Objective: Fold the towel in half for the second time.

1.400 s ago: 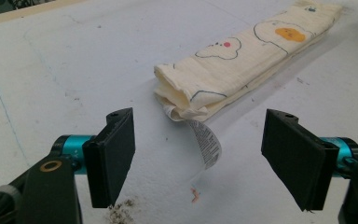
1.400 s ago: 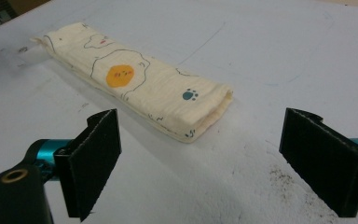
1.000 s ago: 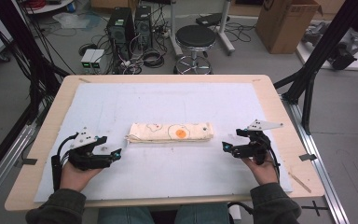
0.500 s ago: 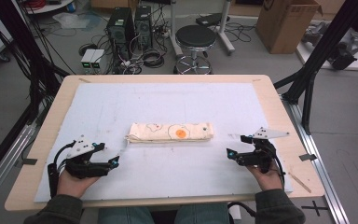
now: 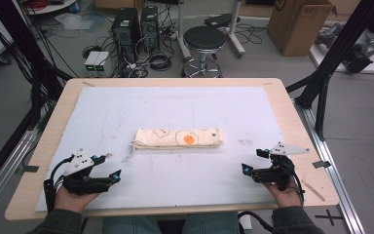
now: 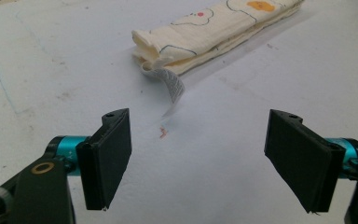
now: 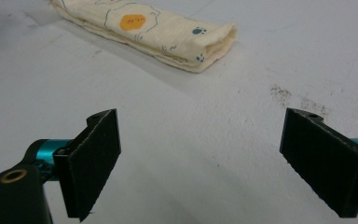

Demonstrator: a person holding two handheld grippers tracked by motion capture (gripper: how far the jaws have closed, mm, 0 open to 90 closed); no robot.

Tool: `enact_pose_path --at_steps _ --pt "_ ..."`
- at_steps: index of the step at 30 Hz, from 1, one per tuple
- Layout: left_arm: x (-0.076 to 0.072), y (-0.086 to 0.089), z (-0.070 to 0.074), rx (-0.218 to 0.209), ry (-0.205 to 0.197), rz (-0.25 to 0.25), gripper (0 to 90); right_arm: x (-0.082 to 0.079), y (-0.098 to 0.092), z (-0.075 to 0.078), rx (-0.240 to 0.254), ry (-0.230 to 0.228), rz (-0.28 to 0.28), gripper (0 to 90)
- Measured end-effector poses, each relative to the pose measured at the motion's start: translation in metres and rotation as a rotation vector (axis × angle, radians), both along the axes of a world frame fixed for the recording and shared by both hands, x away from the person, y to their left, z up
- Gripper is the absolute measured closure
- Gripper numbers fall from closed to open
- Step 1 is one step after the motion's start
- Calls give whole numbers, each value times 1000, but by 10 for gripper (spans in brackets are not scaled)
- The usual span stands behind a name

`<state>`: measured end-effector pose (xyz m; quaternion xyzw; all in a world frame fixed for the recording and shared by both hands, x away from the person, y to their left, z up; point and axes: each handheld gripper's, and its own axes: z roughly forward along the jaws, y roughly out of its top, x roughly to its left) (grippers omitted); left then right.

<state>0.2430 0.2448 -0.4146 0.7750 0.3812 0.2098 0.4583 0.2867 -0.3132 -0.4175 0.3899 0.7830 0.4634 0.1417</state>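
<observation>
- We work at a wooden table (image 5: 292,114) covered by a white mat (image 5: 126,112); a stool (image 5: 203,39), computer towers and cables stand on the floor beyond its far edge.
- The folded cloth (image 5: 177,138) lies flat at the centre of the mat, long side parallel to the near edge, with an orange print on top.
- Risk: a label tab (image 6: 170,84) trails from the cloth's left end. We judge that a jaw closing on the tab alone would drag the layers apart instead of lifting the fold.
- Risk: the stacked layers at either end may separate if we pinch only the top ply.
- The left gripper (image 5: 112,176) rests low near the near-left corner, released, jaws wide apart and aimed at the cloth's left end.
- The right gripper (image 5: 246,169) sits near the near-right corner, likewise released and holding nothing, well apart from the cloth's right end.
</observation>
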Motion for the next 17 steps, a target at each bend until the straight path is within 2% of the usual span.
enact_pose_path --at_steps 8,13,17 --pt "-7 2 -4 13 4 -7 234 -11 0 -6 -13 10 17 117" --pt "-7 5 -6 -5 2 13 233 -11 4 -6 -20 9 37 117" --pt "-6 3 -6 -1 -5 -4 233 -10 7 -7 -40 -4 46 117"
